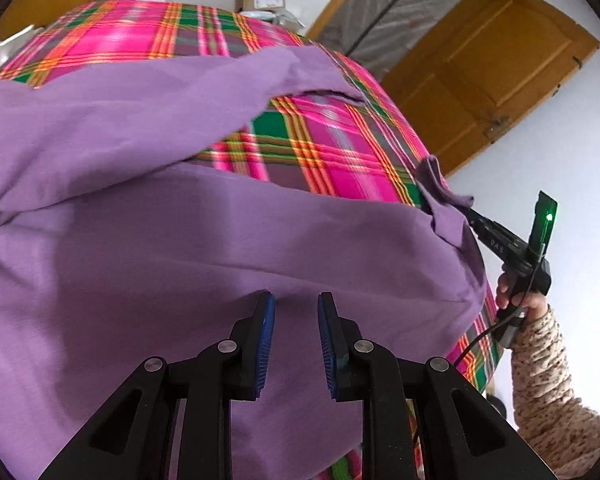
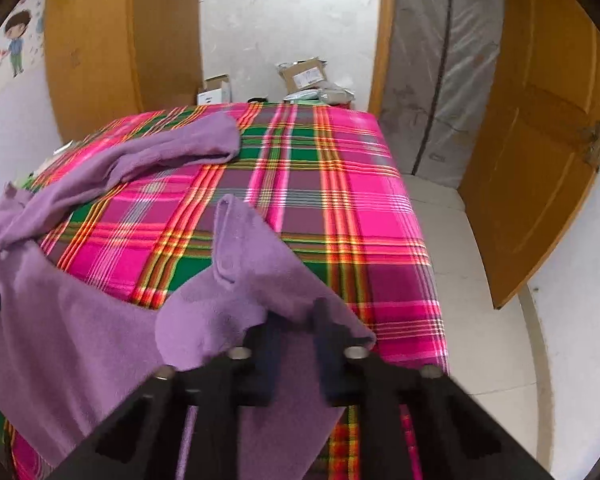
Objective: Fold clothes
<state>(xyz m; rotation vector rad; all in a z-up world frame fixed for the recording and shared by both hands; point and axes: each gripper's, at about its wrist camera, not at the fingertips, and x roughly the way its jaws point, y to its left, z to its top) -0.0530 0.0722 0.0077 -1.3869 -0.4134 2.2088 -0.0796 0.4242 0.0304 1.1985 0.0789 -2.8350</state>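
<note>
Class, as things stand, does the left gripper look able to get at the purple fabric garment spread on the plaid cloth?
Probably yes. The left gripper is open directly over the purple fabric garment, and nothing lies between its blue pads and the fabric. The right gripper holds a far corner, clear of the path.

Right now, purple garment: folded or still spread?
Spread, not folded. The purple garment lies loosely over the plaid cloth, one sleeve stretched out; the right gripper pinches a corner. The left gripper is open above it.

"RAS" on right gripper (image 1: 470,216) body
</note>
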